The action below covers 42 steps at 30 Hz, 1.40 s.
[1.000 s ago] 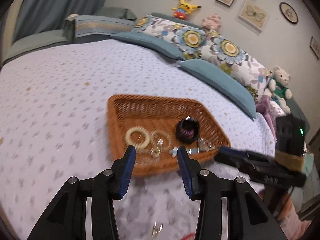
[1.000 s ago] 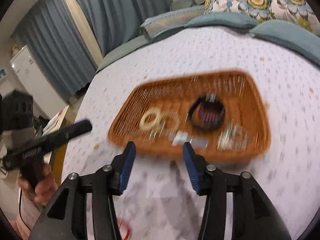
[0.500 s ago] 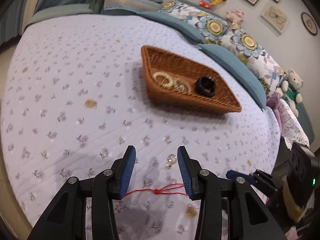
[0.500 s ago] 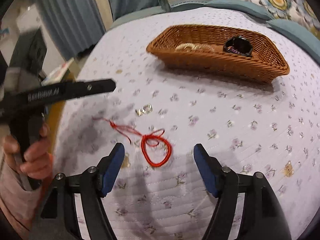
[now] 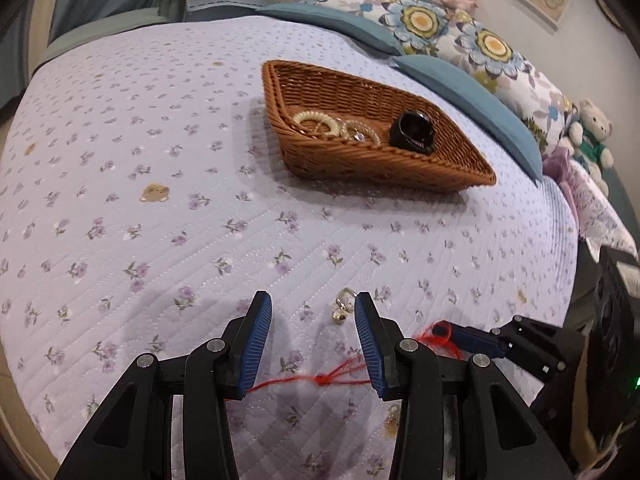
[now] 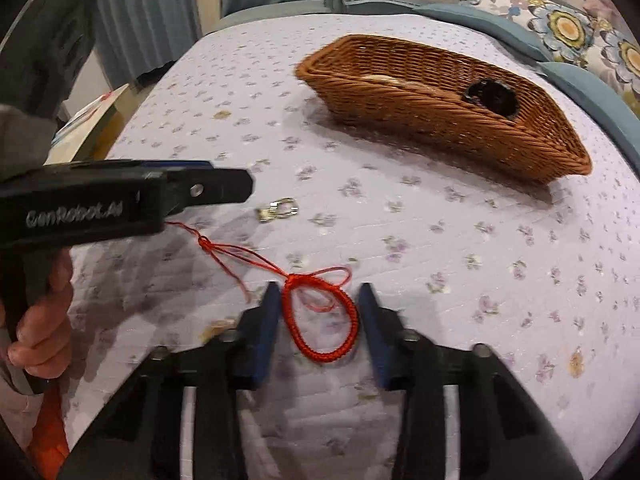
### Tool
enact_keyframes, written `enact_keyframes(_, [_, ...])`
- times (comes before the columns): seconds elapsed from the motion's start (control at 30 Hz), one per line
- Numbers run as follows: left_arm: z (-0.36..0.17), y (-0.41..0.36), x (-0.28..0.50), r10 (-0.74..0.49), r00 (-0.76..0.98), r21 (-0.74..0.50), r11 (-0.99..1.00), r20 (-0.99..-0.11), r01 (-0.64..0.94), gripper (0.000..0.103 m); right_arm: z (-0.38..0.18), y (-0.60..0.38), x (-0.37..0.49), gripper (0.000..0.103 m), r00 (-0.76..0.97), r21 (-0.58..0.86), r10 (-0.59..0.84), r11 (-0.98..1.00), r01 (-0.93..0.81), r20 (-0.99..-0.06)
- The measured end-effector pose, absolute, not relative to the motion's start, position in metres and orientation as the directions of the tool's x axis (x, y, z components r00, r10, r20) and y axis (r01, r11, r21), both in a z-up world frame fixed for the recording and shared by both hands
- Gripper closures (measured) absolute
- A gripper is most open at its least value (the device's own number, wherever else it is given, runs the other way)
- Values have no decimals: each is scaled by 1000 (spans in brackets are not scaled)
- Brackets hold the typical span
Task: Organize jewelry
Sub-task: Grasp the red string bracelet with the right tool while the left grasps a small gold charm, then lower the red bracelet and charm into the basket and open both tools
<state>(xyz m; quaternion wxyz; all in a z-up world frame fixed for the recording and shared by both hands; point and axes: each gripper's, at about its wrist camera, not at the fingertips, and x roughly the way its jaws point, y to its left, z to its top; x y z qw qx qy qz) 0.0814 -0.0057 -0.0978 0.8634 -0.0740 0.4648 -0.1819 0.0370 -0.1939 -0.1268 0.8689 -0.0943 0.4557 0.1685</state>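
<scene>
So the right gripper (image 6: 318,320) is the one lined up here: its jaws are apart and the braided loop of the red string bracelet (image 6: 320,316) lies flat on the quilt (image 6: 460,260) right between them, long axis pointing away, tails trailing off left. The left gripper (image 5: 312,344), jaws also apart, only straddles the thin tail, with a small gold charm (image 5: 343,310) just ahead. The wicker basket (image 6: 460,128) sits well beyond.
</scene>
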Motion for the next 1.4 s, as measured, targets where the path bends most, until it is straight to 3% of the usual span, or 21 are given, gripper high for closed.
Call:
enact_keyframes(0.23, [-104,-19,82,-371,480,-259,923,-795,284,59,-123,-245,44,75,539,17,139,974,-226,-831])
enact_keyframes(0.37, [-108,-33,82,-347,476,-213,926,-808,313,59,-122,-262,49,75,524,94,189,975,-203,-830])
enact_keyframes(0.63, [-113,-51,83,-302,489,-136,928,-818,346,61,-125,-252,51,62,531,64,178,972,-226,-829])
enact_keyframes(0.7, [-114,-57,83,-296,491,-118,925,-819,362,74,-126,-251,52,62,532,61,175,973,-224,-829])
enact_keyframes(0.87, [-114,-63,81,-292,492,-99,920,-820,380,92,-127,-250,52,62,537,52,169,973,-225,-826])
enact_keyframes(0.9, [-114,-64,81,-290,496,-95,920,-818,381,93,-126,-249,52,63,541,47,166,973,-227,-824])
enact_keyframes(0.97, [-113,-64,80,-291,500,-93,919,-816,383,93,-127,-246,53,76,543,48,172,971,-235,-822])
enact_keyframes(1.1, [-111,-63,79,-293,509,-96,921,-809,378,93,-127,-248,53,83,540,84,201,969,-234,-817])
enact_keyframes(1.4, [-98,-52,74,-344,546,-153,919,-764,364,93,-116,-256,48,87,561,145,259,960,-241,-786])
